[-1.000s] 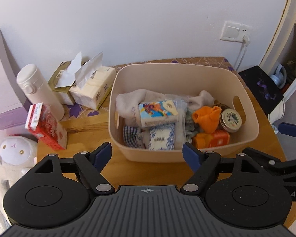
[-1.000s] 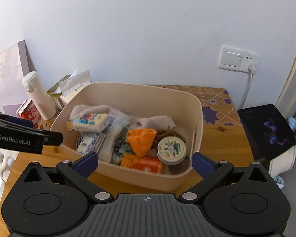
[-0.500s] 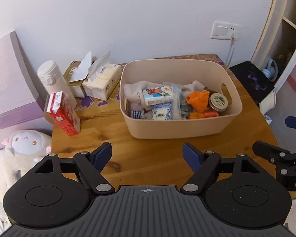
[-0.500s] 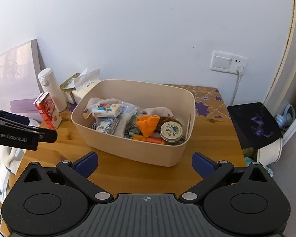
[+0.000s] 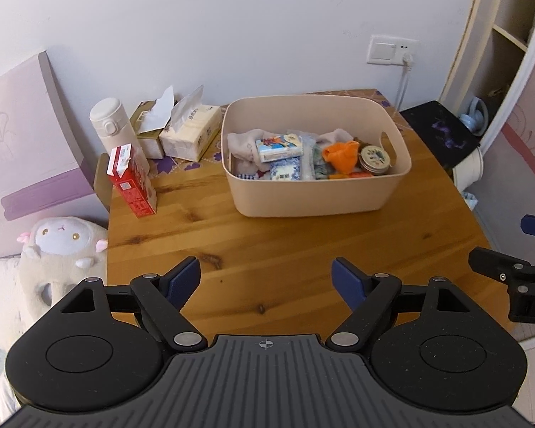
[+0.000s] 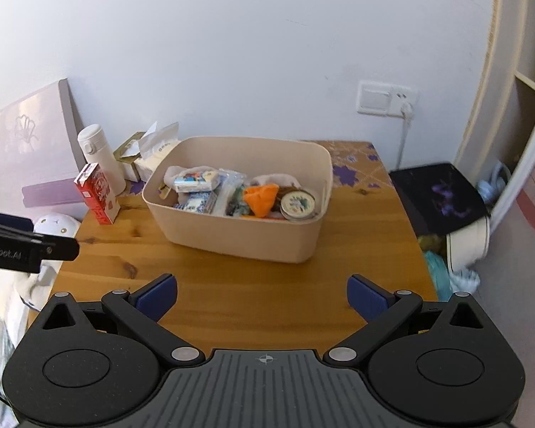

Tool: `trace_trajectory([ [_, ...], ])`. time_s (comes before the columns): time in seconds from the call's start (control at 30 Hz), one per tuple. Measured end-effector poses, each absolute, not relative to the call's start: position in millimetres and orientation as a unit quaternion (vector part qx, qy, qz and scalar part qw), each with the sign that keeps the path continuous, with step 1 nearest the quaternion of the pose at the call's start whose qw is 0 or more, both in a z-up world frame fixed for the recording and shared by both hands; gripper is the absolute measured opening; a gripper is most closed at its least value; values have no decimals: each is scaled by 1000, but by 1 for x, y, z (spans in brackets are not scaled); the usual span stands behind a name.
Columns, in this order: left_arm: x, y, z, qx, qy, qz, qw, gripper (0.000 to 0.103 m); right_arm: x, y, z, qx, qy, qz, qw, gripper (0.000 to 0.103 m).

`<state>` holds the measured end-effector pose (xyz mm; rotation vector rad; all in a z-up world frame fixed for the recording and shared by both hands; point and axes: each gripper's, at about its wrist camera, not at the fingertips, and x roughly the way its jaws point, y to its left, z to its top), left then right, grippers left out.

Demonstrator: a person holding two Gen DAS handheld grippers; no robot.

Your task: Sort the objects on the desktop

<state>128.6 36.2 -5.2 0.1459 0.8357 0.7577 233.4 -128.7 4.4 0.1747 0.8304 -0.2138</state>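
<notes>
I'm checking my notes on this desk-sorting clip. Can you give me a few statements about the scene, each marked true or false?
1. The beige bin holds an orange cloth and a round tin. True.
2. The red carton lies inside the bin. False: it stands on the wooden table, left of the bin.
3. The left tool grips a tissue pack. False: it is open and empty.
4. The white bottle stands upright behind the red carton. True.
5. The right tool is open with nothing between its fingers. True.
</notes>
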Motion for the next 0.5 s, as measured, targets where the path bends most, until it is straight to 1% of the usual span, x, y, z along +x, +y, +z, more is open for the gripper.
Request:
trace_trajectory([
  [0.5,95,-1,4,74,395,342,849,85,178,-137,3,88,436,-128,886,103],
])
